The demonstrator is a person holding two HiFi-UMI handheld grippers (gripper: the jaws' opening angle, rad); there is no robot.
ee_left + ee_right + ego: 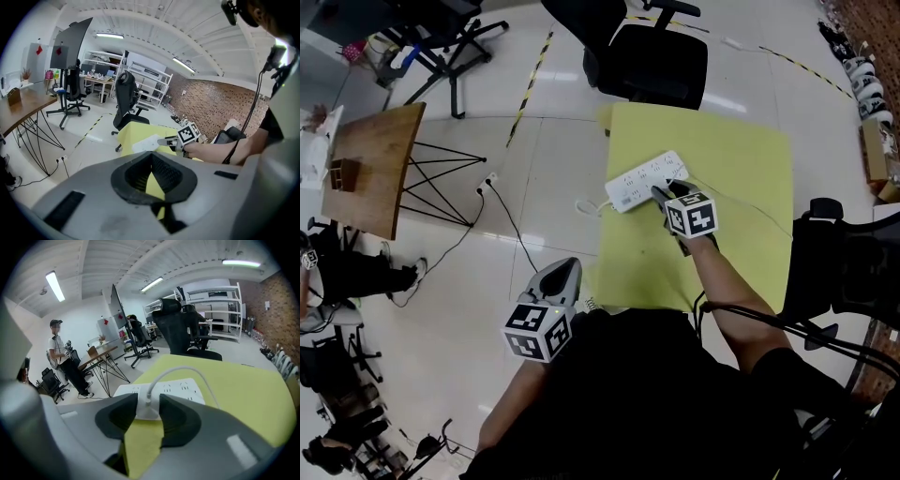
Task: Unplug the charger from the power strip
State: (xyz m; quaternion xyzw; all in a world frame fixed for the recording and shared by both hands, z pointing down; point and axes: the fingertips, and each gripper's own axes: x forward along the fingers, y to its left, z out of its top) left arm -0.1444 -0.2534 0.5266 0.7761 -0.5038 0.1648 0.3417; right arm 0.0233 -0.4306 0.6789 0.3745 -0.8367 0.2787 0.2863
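Observation:
A white power strip (645, 180) lies on the yellow table (741, 178), near its far left corner. A white charger (148, 409) is plugged into the strip's near edge, and its white cable (187, 371) arcs up and off to the right. My right gripper (659, 194) reaches the strip, and in the right gripper view its dark pads (174, 418) sit against both sides of the charger. My left gripper (562, 274) hangs off the table's left edge over the floor, tips together and holding nothing. The strip (147, 142) and the right gripper (169, 140) also show in the left gripper view.
A black office chair (656, 56) stands behind the table and another black chair (848, 262) to its right. A wooden table on wire legs (370, 164) stands at the left, with a floor socket and black cable (487, 184) beside it. A person (58, 352) stands far left.

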